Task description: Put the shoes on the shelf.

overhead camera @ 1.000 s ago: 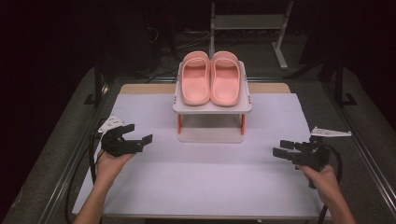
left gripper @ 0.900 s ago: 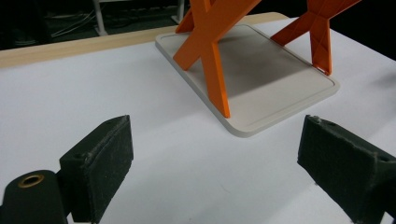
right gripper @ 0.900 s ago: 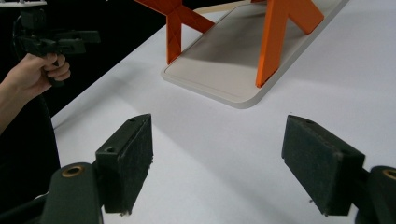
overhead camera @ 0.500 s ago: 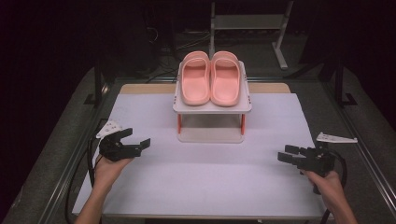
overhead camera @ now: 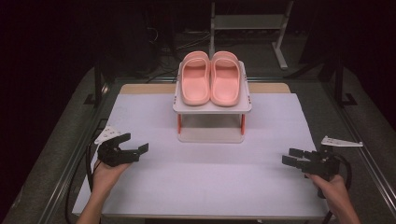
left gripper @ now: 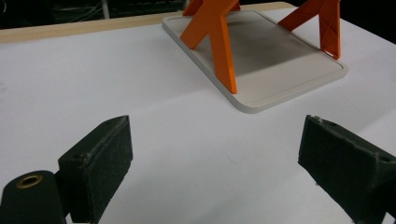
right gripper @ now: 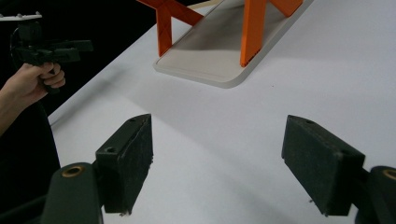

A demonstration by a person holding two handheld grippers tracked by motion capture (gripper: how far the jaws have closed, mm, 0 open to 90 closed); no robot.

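A pair of pink slippers (overhead camera: pixel 216 77) sits side by side on top of a small white rack (overhead camera: pixel 212 106) with orange legs (left gripper: pixel 215 37), ahead of both grippers on the white-covered desk (overhead camera: pixel 210 163). The left gripper (overhead camera: pixel 132 146) has its jaws spread wide with nothing between them; the rack lies ahead and to its right. The right gripper (overhead camera: pixel 293 158) is likewise wide apart and empty, the rack ahead and to its left. The slippers' long axes run away from the person, toes at the far end. Both grippers stand well apart from the rack, at roughly equal reach, so neither hand looks clearly nearer.
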